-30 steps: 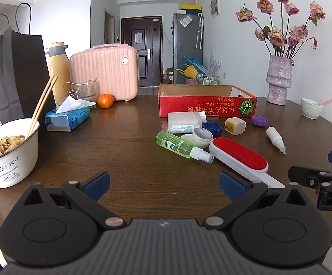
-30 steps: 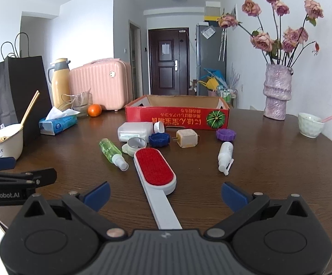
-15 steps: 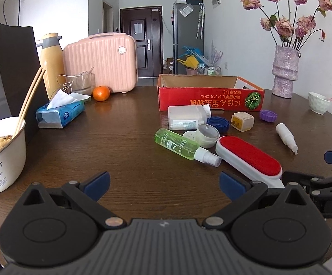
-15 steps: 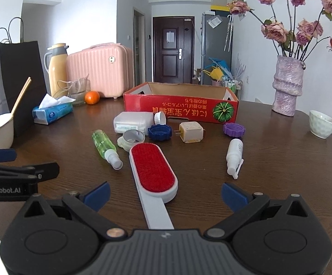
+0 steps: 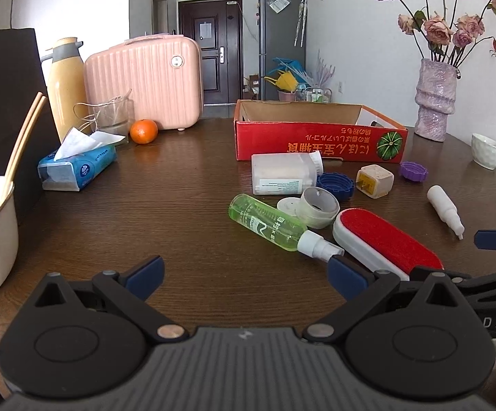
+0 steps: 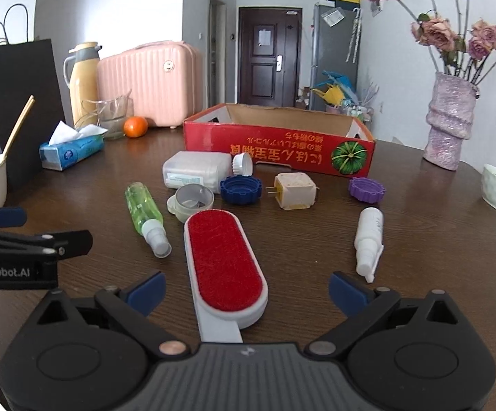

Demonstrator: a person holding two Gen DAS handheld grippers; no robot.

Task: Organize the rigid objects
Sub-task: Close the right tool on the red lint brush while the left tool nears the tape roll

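The right gripper (image 6: 246, 291) was held wide open, its jaws having just been narrowing slightly, with the red-faced white plastic lint brush (image 6: 225, 260) lying untouched between them. The left gripper (image 5: 246, 274) was spread open over bare wood, left of that brush (image 5: 385, 241). Behind the brush stood the red cardboard box (image 6: 279, 144).

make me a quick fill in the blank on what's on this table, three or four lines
1. The lint brush has a pad coloured ____.
2. The green spray bottle is not upright but ____ on the table.
3. The round fruit beside the pink case is an ____.
4. The right gripper, with the brush between its fingers but untouched, is ____.

Missing words: red; lying; orange; open
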